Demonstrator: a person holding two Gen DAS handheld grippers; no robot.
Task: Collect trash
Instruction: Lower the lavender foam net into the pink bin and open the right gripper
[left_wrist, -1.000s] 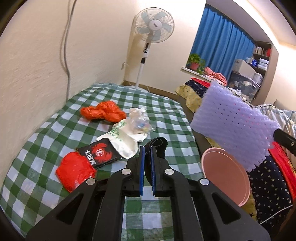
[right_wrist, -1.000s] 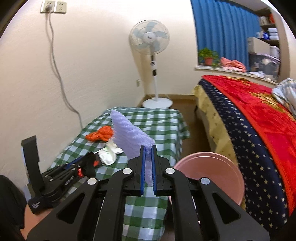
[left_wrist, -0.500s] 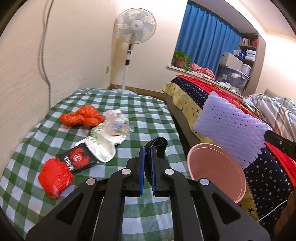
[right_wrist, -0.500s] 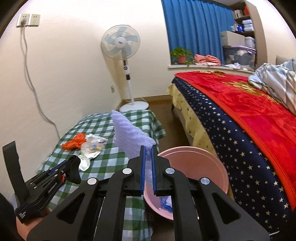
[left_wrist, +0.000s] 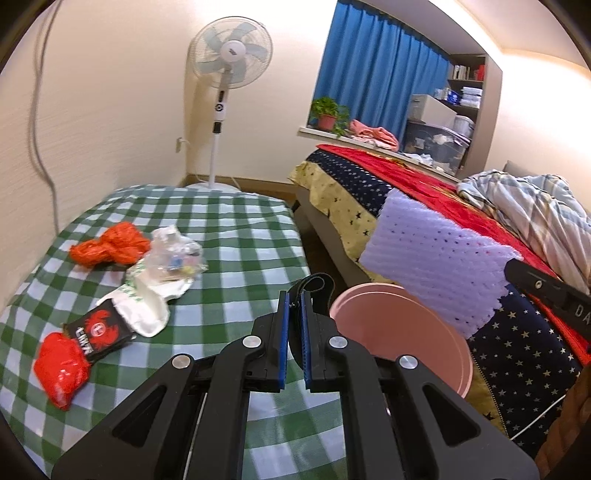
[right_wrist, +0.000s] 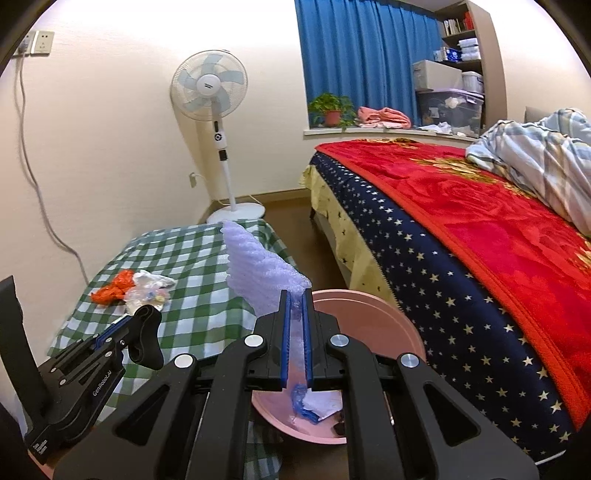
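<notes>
The right gripper (right_wrist: 295, 306) is clamped on a pale lilac sheet of perforated foam wrap (right_wrist: 258, 273), its 2 blue-padded jaws pressed to the sheet's near corner. The sheet stands up and away from the jaws, above the near rim of a round pink plastic basin (right_wrist: 388, 321) just beyond the gripper; the basin holds a crumpled blue scrap (right_wrist: 301, 400) and white paper (right_wrist: 325, 402).

The left gripper (left_wrist: 294, 308) has its jaws drawn narrow around a black looped strap (left_wrist: 314, 288), the basin (left_wrist: 406, 332) just to its right. Further left, on the green-and-white checked tablecloth (left_wrist: 240, 236), lie a black packet with a red emblem (left_wrist: 98, 332), a red plastic wrapper (left_wrist: 61, 369), a white bag (left_wrist: 147, 302), a clear crumpled bag (left_wrist: 173, 254) and an orange crumpled bag (left_wrist: 110, 249), all well apart from both grippers.
</notes>
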